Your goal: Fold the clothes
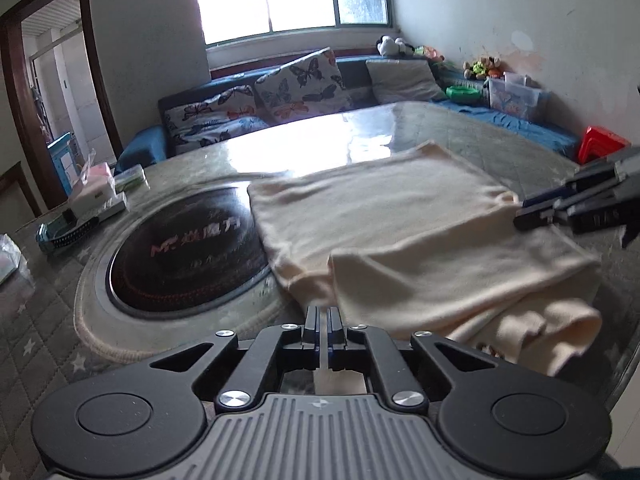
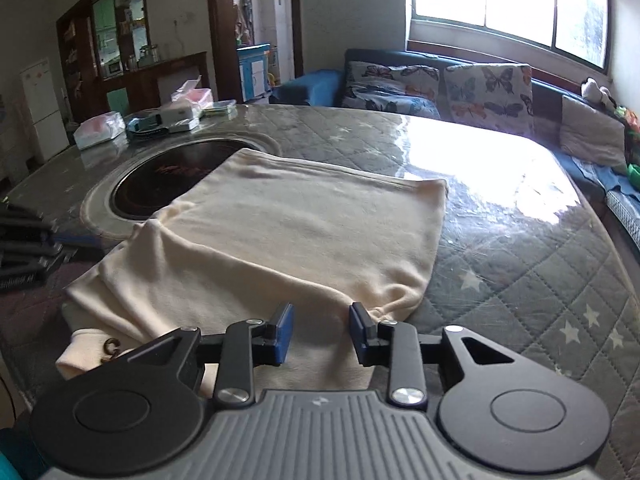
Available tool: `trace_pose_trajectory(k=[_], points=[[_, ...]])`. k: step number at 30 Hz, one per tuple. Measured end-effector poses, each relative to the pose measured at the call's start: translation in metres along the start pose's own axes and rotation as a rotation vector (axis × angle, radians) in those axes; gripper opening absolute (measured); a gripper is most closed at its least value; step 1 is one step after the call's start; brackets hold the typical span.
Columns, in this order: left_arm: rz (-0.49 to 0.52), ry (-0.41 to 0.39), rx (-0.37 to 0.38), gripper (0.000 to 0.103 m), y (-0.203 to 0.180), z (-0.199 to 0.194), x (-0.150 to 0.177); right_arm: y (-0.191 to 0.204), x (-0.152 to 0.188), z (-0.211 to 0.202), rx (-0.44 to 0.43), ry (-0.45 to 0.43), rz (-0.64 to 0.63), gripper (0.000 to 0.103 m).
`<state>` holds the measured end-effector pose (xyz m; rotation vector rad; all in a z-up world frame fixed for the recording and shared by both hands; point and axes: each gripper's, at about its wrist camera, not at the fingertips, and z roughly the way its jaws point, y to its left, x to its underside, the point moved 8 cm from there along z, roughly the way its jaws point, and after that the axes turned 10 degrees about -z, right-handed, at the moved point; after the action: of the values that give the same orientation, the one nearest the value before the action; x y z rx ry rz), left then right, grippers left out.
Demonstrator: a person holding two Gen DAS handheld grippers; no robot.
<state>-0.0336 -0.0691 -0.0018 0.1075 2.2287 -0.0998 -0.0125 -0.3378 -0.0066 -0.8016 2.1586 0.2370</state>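
A cream garment (image 1: 400, 236) lies partly folded on the quilted table (image 1: 500, 136), one layer turned over its near part. My left gripper (image 1: 323, 314) is nearly shut at the garment's near edge; I cannot tell if cloth is pinched between its fingers. My right gripper (image 2: 322, 330) is open above the garment's near edge (image 2: 288, 240), with nothing between its blue pads. The right gripper also shows in the left wrist view (image 1: 532, 210), at the garment's right side. The left gripper shows at the left edge of the right wrist view (image 2: 24, 248).
A round black cooktop (image 1: 188, 252) is set into the table left of the garment. Boxes and packets (image 1: 96, 196) stand at the table's far left. A sofa with butterfly cushions (image 1: 296, 80) runs behind the table. A red stool (image 1: 600, 144) stands at the right.
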Motion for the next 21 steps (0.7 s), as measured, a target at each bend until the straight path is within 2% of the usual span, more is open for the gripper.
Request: trace_pose_trajectory(k=[4, 9, 14, 17, 19, 21], points=[[0.017, -0.041, 0.055, 0.007, -0.02, 0.009, -0.018, 0.011, 0.001, 0.0, -0.014, 0.002, -0.03, 0.03], [0.034, 0.032, 0.047, 0.008, -0.026, 0.04, -0.009, 0.027, 0.007, -0.003, -0.042, 0.023, -0.068, 0.031], [0.1, 0.016, 0.061, 0.011, -0.025, 0.022, 0.007, 0.042, 0.016, -0.013, -0.056, 0.037, -0.14, 0.034], [0.157, 0.0, 0.084, 0.018, -0.024, 0.001, 0.016, 0.049, 0.019, -0.024, -0.058, 0.037, -0.194, 0.035], [0.203, -0.012, 0.098, 0.038, -0.025, -0.014, 0.024, 0.051, 0.02, -0.033, -0.057, 0.031, -0.218, 0.036], [0.259, -0.02, 0.111, 0.043, -0.027, -0.027, 0.034, 0.051, 0.023, -0.041, -0.052, 0.035, -0.235, 0.036]])
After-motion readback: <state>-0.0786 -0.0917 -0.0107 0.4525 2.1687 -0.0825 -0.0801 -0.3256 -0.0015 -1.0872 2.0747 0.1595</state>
